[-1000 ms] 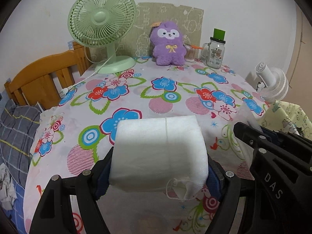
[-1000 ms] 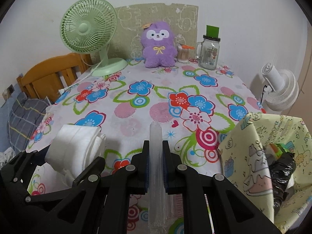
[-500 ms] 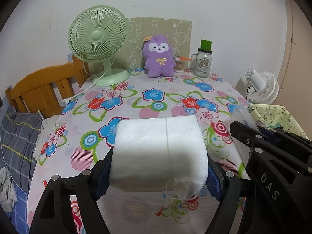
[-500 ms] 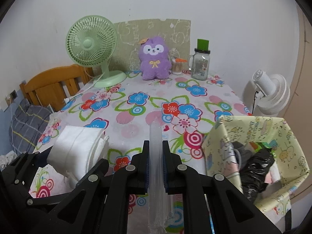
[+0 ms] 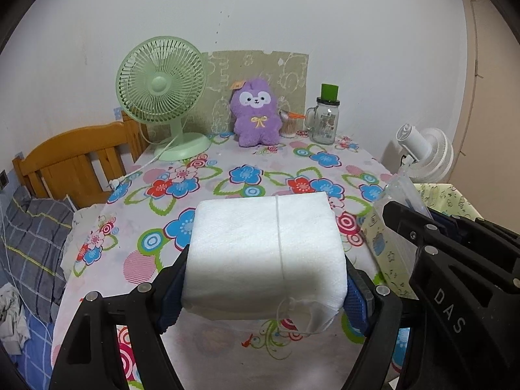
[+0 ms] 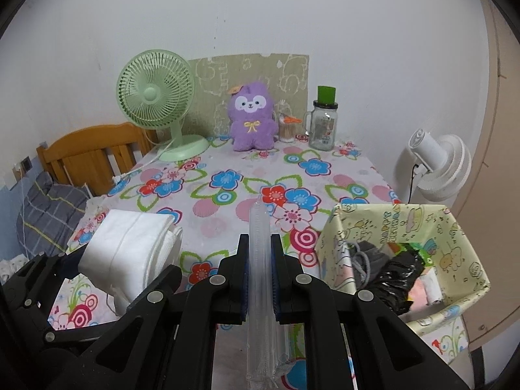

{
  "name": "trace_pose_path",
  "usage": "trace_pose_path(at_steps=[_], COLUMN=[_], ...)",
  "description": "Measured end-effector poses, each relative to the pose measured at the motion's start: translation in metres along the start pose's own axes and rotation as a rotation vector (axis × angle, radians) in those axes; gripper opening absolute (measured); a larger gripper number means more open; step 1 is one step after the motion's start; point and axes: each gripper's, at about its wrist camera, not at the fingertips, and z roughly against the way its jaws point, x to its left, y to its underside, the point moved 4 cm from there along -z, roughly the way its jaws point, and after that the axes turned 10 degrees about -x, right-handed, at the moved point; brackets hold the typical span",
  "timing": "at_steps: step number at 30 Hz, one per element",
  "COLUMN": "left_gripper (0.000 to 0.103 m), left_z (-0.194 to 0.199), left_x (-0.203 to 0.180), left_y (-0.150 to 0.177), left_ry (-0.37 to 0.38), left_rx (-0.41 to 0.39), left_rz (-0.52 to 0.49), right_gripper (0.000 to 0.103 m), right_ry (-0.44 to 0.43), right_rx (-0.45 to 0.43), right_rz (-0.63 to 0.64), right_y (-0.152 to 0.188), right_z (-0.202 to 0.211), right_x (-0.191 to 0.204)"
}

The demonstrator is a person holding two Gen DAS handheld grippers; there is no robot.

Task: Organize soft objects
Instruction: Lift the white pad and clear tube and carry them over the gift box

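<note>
White and spongy, tied once round with thin thread: a folded foam wad filling the middle of the left wrist view, pinched from both sides by the left gripper, jaws spread wide around it, held above the near part of the flowered tablecloth. Far off on that cloth, a green fan, a purple plush and a glass jar; at the right edge, only a strip of the yellow printed bin behind the right gripper's black body. From the right wrist view, much more: the right gripper pressed nearly together on a flat clear plastic sleeve, standing on edge between the pads; the wad at near left; and the bin's open mouth at near right, already holding dark plastic and grey cord, contents hidden in the other view. Risks, as a judgement: a loose corner hanging under the wad could snag the bin rim; a squeezed wad could spring sideways on release; the slick sleeve could slip down through the pads.
</note>
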Motion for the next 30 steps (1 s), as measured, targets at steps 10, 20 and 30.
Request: trace_pose_path(at_steps=[10,20,30], left_gripper=[0.082,0.082,0.082], left_z=[0.018,0.025,0.022], left_x=[-0.016,-0.040,-0.076], left_y=[-0.013,-0.024,-0.031], left_ry=[0.005,0.034,0.086], left_rx=[-0.044,-0.078,-0.097], left_rz=[-0.020,-0.031,-0.057], right_gripper=[0.014,0.014,0.014], right_ry=[0.000,0.021,0.072], right_rx=[-0.050,-0.086,-0.102], right_rz=[-0.010,-0.021,-0.037], right_y=[-0.012,-0.021,-0.028], right_z=[0.025,0.041,0.050], right_x=[-0.014,-0.036,-0.069])
